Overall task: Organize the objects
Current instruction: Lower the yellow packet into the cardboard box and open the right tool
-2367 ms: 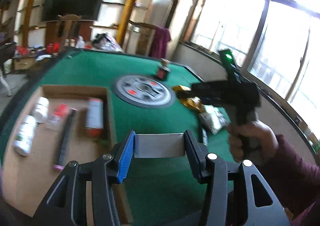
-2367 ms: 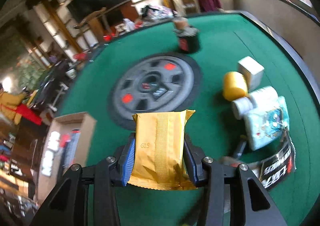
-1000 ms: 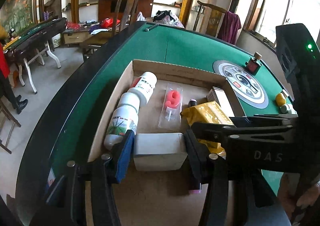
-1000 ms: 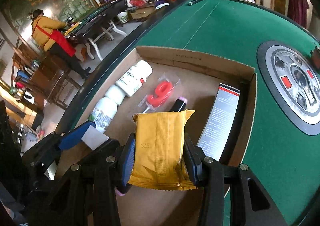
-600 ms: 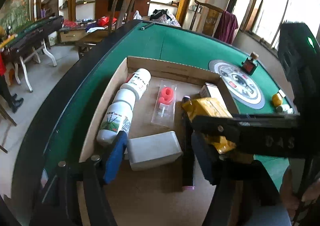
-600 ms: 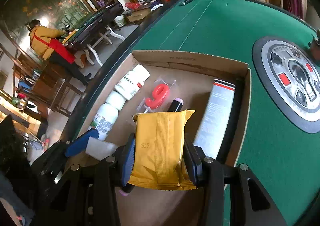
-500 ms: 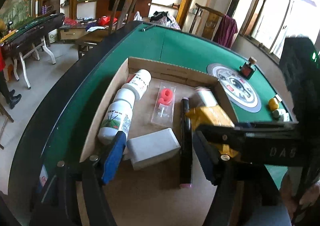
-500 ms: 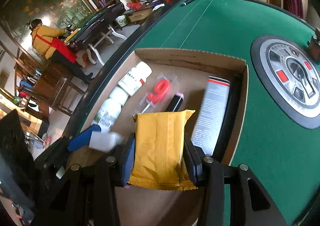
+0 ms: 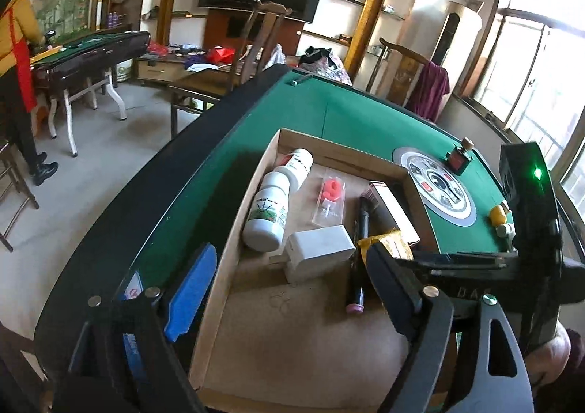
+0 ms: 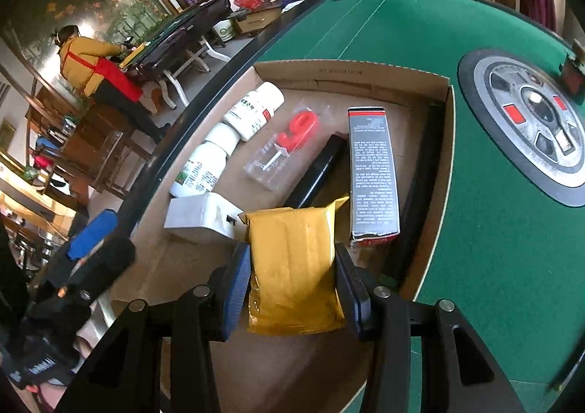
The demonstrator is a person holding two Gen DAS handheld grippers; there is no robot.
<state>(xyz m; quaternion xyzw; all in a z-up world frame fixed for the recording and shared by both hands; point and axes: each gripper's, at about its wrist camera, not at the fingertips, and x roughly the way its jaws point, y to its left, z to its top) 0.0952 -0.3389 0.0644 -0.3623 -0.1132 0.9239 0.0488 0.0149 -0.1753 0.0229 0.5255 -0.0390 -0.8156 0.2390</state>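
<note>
A shallow cardboard tray (image 9: 237, 230) sits on the green felt table (image 9: 329, 113). In it lie two white bottles (image 9: 270, 215), a red candle in a clear pack (image 9: 331, 193), a black pen (image 9: 360, 237), a grey carton (image 10: 373, 175) and a white box (image 9: 318, 252). My left gripper (image 9: 292, 288) hangs over the tray's near left corner. Its jaws are opening, nothing is between them, and the white box rests free beyond them. My right gripper (image 10: 292, 288) holds a yellow packet (image 10: 292, 266), tilted, low over the tray floor. Its jaws are easing open with the pads still against the packet.
A round grey disc (image 10: 530, 120) is set in the table's middle, with a small dark bottle (image 9: 459, 157) beside it. A yellow roll (image 9: 497, 213) lies further right. A person in a yellow jacket (image 10: 91, 62) stands at another table across the room.
My left jaws spread and let go of the white box, which now lies in the tray; that gripper drew back and rose. The right gripper drifted over the tray and the packet tilted.
</note>
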